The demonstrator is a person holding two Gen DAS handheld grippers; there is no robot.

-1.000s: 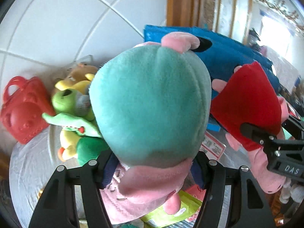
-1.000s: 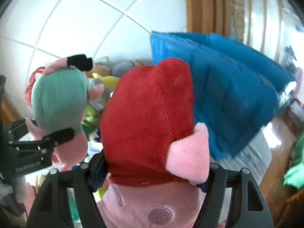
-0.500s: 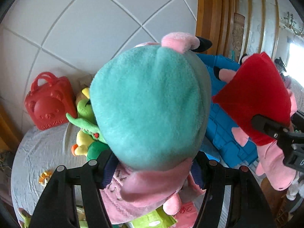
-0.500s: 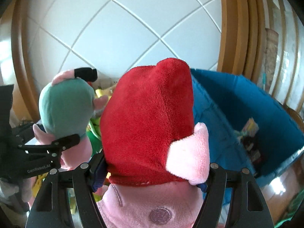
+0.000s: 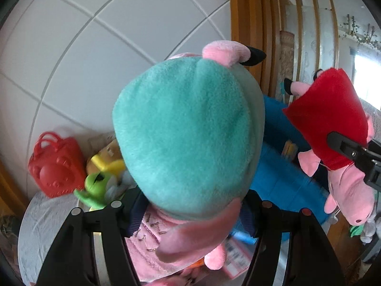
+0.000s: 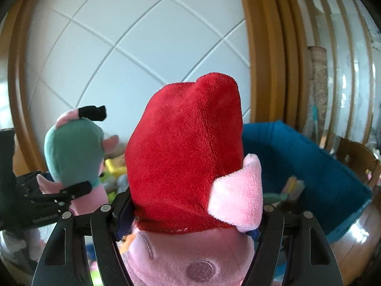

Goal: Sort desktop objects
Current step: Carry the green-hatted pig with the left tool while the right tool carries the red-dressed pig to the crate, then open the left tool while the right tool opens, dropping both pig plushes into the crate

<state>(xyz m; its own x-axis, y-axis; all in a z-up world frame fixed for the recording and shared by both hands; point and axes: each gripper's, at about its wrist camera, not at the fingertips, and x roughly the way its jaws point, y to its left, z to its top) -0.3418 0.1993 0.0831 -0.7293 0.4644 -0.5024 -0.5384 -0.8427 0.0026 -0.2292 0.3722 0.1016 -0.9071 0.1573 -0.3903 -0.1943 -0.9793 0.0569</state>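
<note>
My left gripper (image 5: 190, 212) is shut on a pink plush pig in a teal dress (image 5: 188, 131) and holds it in the air; it also shows in the right wrist view (image 6: 73, 152). My right gripper (image 6: 190, 217) is shut on a pink plush pig in a red dress (image 6: 188, 157), which also shows in the left wrist view (image 5: 331, 124). Both pigs hang above the table, near a blue fabric bin (image 6: 309, 152) that also shows in the left wrist view (image 5: 281, 166).
A red bear-shaped handbag (image 5: 54, 164) stands by the white tiled wall. Green and yellow plush toys (image 5: 100, 178) lie on the grey round table (image 5: 35, 228). Packets (image 5: 235, 255) lie under the left pig. The bin holds a few items (image 6: 290, 188). A wooden chair (image 6: 357, 157) stands at the right.
Both grippers have risen and tilted up with their pigs; the table and toys have dropped lower in view and the blue bin's open inside now shows.
</note>
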